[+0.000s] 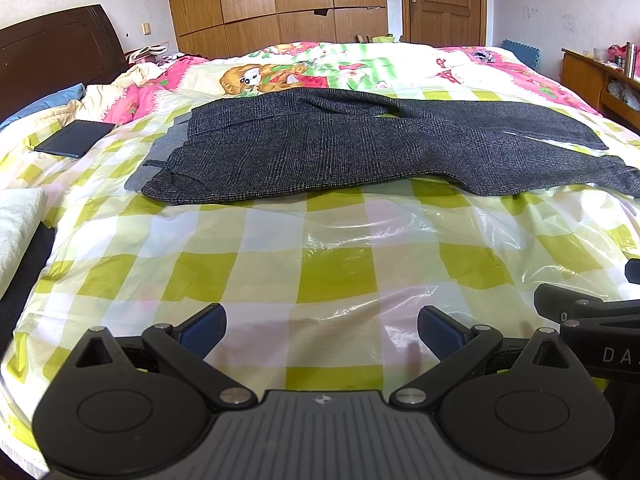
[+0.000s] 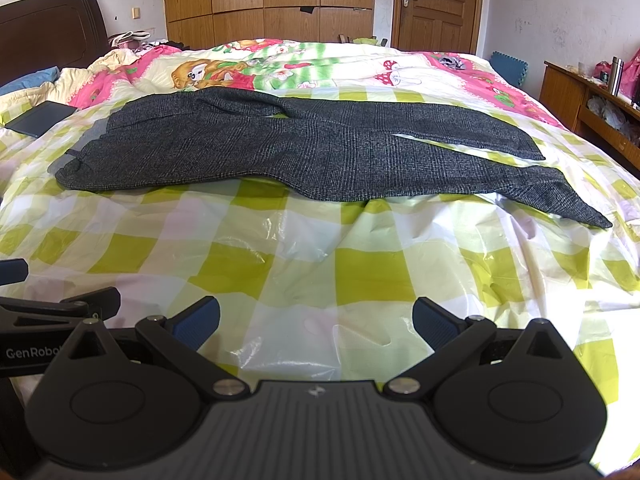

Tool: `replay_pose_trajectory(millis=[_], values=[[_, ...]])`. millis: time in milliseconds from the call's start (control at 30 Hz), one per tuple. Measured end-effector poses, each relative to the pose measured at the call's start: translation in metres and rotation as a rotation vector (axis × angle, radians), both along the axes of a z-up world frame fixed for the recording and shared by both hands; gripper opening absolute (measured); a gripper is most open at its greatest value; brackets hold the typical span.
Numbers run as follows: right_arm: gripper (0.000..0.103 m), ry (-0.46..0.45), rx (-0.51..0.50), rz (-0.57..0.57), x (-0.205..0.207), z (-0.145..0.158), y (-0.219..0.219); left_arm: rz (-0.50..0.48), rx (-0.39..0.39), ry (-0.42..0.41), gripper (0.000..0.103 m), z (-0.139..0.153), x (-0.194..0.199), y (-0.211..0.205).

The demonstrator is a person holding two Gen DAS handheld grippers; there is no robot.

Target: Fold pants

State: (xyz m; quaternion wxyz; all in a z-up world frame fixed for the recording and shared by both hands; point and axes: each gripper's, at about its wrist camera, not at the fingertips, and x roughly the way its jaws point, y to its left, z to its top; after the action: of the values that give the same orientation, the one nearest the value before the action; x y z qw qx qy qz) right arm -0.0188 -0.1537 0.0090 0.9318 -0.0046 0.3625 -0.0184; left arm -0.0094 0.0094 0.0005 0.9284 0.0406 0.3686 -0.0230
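Pants: dark grey checked pants [image 1: 360,148] lie flat across the middle of the bed, waistband toward the left, legs running right; the two legs part near the cuffs, the nearer one ending in a point at the right.
Under the waistband: a plain grey cloth [image 1: 160,152] shows at the left end, partly covered by the pants.
Sheet: a glossy yellow-green and white checked plastic sheet [image 1: 336,264] covers the near half of the bed; the pants rest on it.
Left gripper [image 1: 322,334]: low over the sheet, near the bed's front edge, well short of the pants; blue-padded fingers spread wide, nothing between them.
Right gripper [image 2: 316,322]: just beside the left one, same height; fingers likewise spread, holding nothing.
Between grippers and pants: only bare sheet, wrinkled, with glare.
Left of pants: a dark flat tablet-like case [image 1: 74,138] on the sheet, apart from the waistband.
Behind pants: cartoon-print quilt [image 1: 320,68], dark headboard [image 1: 56,52], wooden wardrobe [image 1: 272,0], door [image 1: 444,0].
Right wall: wooden shelf [image 2: 580,100] with clutter.
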Motion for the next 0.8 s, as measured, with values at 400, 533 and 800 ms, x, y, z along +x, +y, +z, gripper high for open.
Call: replay_pose_trajectory(millis=[400,533,800], values=[[0.102,-0.074,-0.038,0.143,0.031,0.021,0.027,-0.026,0.021,-0.111,0.103,0.016,0.017,0.029],[0.102,-0.121,-0.096,0.266,0.066,0.029,0.054,0.015,0.056,-0.148,0.103,0.018,0.046,0.073],[0.093,-0.104,-0.196,0.557,0.141,0.006,0.125,0.047,0.145,-0.105,0.094,-0.003,0.121,0.137]])
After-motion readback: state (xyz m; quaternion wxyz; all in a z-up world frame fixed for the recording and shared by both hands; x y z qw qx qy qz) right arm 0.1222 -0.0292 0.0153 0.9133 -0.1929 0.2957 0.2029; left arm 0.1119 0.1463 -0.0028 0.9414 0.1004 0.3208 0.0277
